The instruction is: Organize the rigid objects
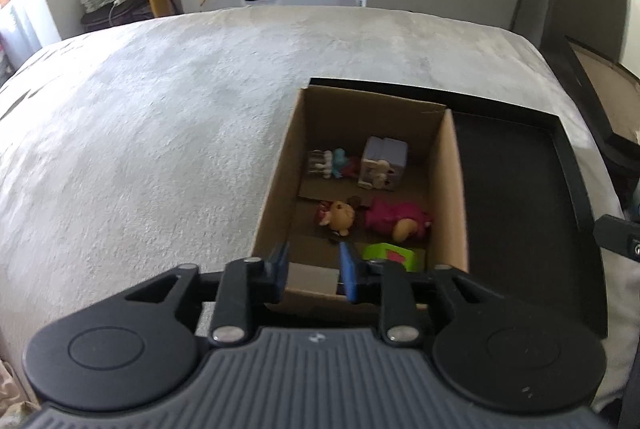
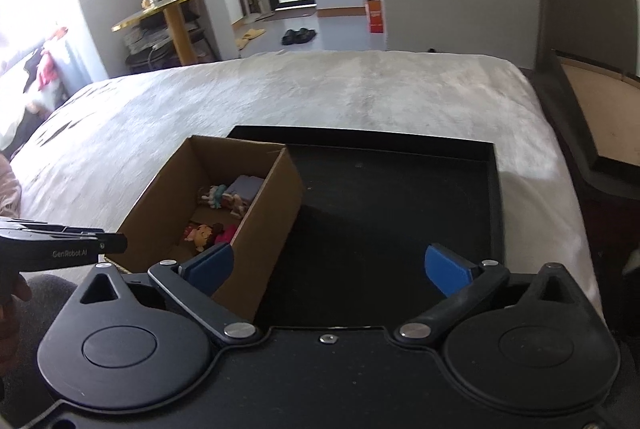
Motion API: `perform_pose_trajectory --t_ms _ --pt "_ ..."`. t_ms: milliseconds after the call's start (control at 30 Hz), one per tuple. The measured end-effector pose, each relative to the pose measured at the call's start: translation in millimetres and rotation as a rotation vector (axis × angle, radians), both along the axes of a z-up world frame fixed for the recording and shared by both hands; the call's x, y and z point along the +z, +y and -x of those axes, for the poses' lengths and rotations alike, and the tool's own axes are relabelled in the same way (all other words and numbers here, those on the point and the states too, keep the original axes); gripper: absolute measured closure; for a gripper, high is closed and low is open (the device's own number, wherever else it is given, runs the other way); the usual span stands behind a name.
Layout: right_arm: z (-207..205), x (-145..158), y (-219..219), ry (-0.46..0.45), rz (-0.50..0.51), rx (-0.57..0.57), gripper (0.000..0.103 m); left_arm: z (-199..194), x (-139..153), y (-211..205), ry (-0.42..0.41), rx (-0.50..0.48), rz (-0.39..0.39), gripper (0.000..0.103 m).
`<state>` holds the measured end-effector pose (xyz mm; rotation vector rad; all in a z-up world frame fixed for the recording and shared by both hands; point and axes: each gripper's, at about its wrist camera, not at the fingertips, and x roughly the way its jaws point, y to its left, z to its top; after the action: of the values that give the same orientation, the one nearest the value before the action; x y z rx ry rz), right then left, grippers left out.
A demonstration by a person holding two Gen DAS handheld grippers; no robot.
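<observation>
Two hand-held grippers hover empty: the left hand-held gripper (image 1: pixel 314 271), jaws slightly parted over the box's near end, and the right hand-held gripper (image 2: pixel 328 269), jaws spread wide above the black tray (image 2: pixel 494 189). Nearest in the box (image 1: pixel 272 197) lies a green toy (image 1: pixel 390 255), then two dolls (image 1: pixel 340 217), then a cube (image 1: pixel 384 165): probably light, hard plastic, best pinched across the body.
</observation>
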<state>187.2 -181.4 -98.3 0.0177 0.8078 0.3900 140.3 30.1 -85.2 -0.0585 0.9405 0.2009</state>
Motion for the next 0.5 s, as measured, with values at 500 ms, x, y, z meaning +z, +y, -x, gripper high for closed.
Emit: perform_pose_trajectory --t_ms 500 --pt "21.9 17.5 -26.1 0.027 -0.055 -0.081 0.000 11.8 35.0 -18.2 -0.043 -0.065 0.006 0.032"
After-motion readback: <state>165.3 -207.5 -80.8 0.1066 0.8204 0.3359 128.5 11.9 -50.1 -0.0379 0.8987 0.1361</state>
